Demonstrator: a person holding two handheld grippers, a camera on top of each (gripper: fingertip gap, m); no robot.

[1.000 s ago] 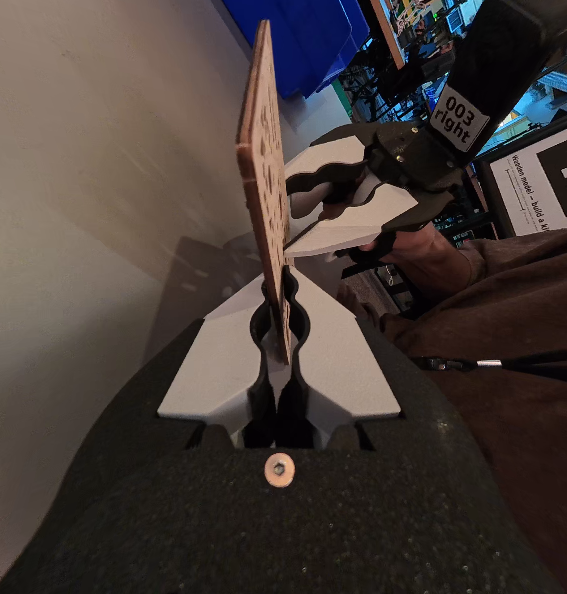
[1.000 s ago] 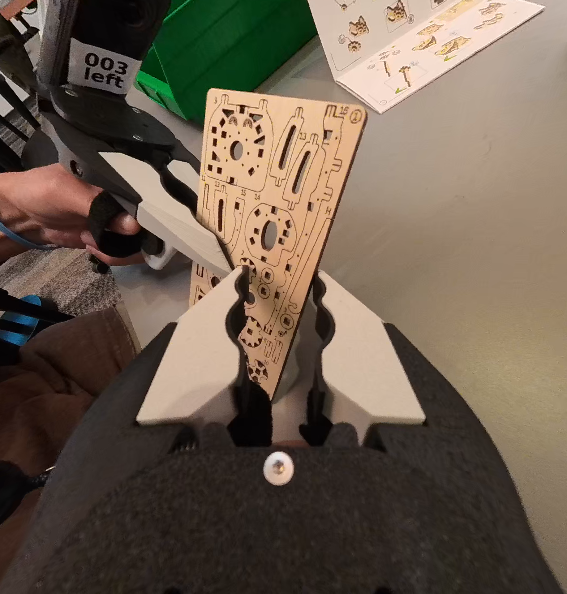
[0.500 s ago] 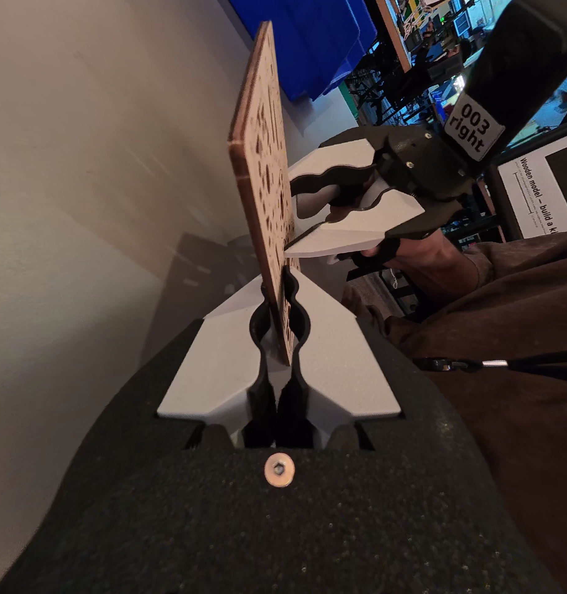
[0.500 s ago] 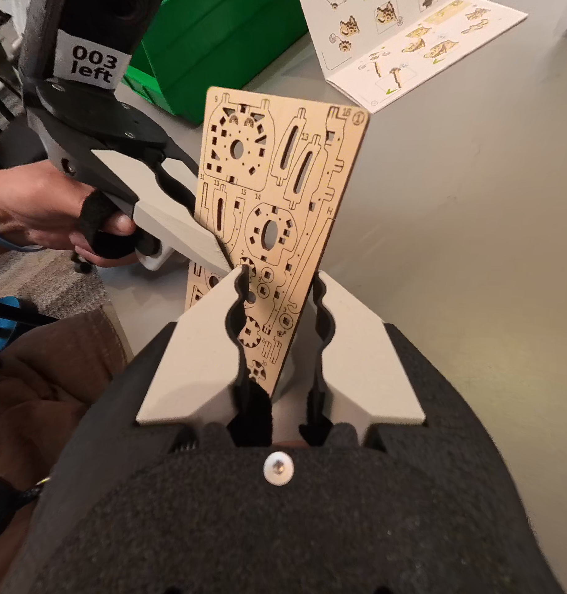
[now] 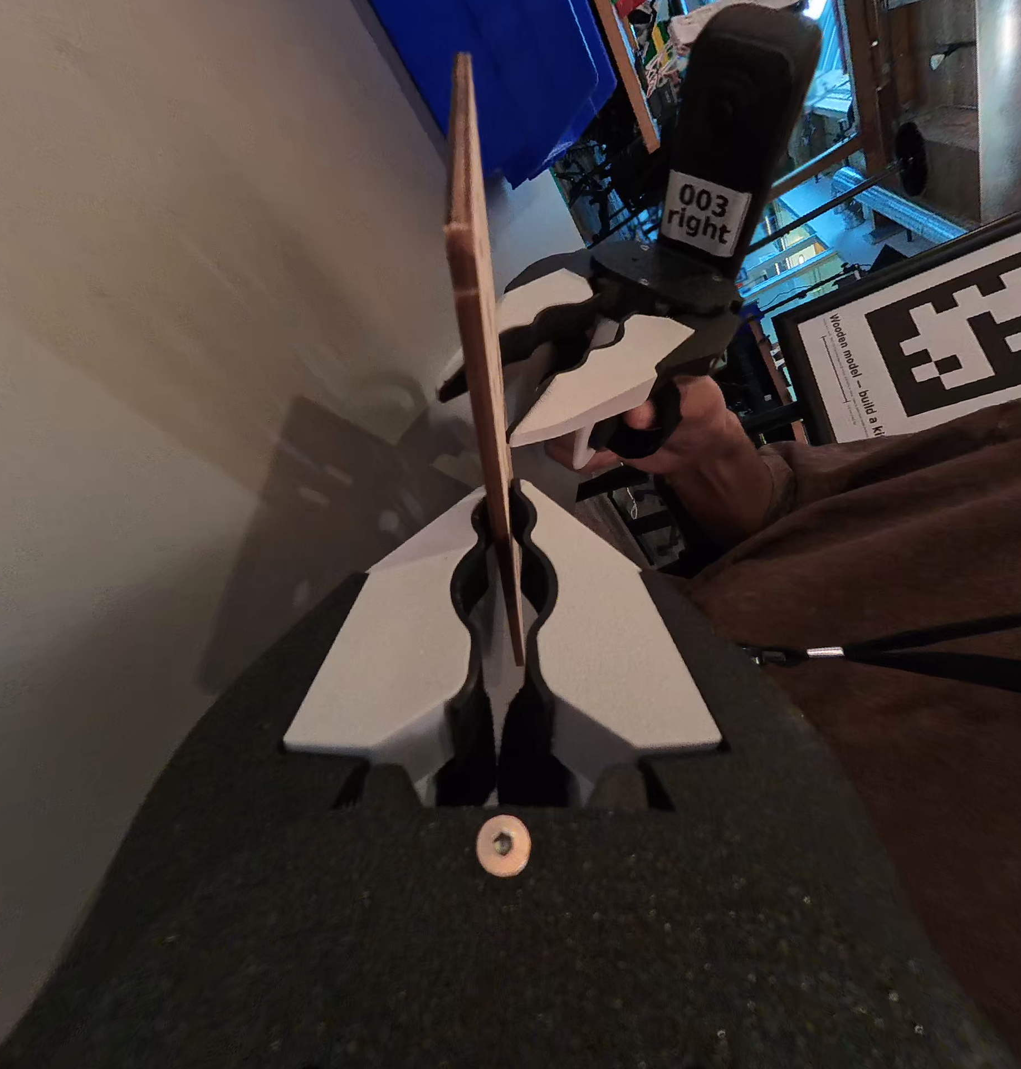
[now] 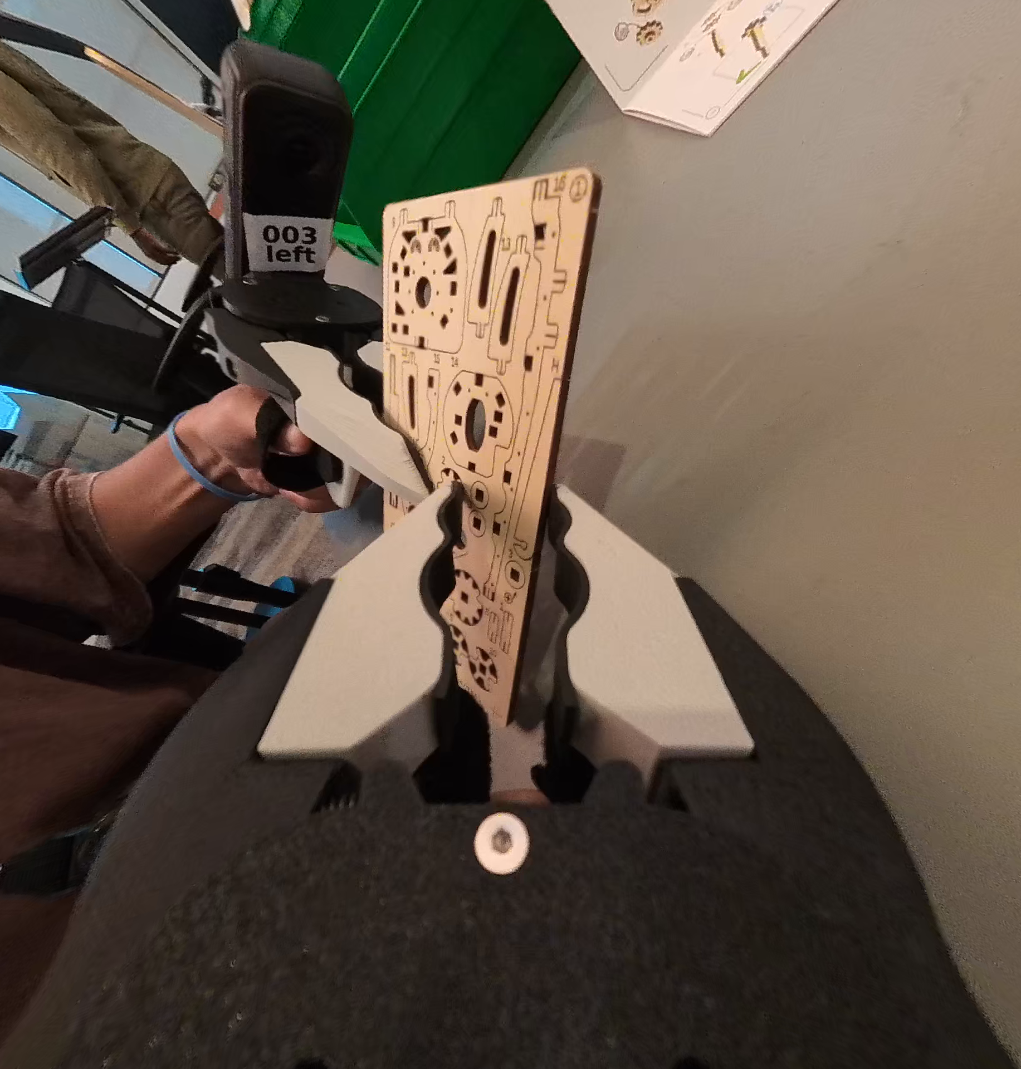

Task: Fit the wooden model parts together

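Observation:
A thin laser-cut wooden sheet [image 6: 496, 347] full of model parts stands upright above the grey table. My left gripper [image 5: 505, 491] is shut on its lower edge; from there the sheet [image 5: 473, 289] shows edge-on. My right gripper [image 6: 505, 491] is open, and the sheet's bottom corner reaches down between its fingers. In the left wrist view the right gripper [image 5: 479, 416] straddles the sheet, one finger on each face, jaws apart. In the right wrist view the left gripper [image 6: 424, 483] clamps the sheet's left edge.
A green bin [image 6: 438, 87] and an open instruction booklet [image 6: 716, 58] lie at the far side of the grey table [image 6: 814, 405]. A blue bin [image 5: 513, 75] and a framed sign [image 5: 930, 358] show in the left wrist view. A person's brown sleeves are close by. The grippers are tip to tip, or close to it.
Both grippers have swung round to stand more upright, the sheet turning with the left one. The right gripper's far finger now reaches past the sheet's other face.

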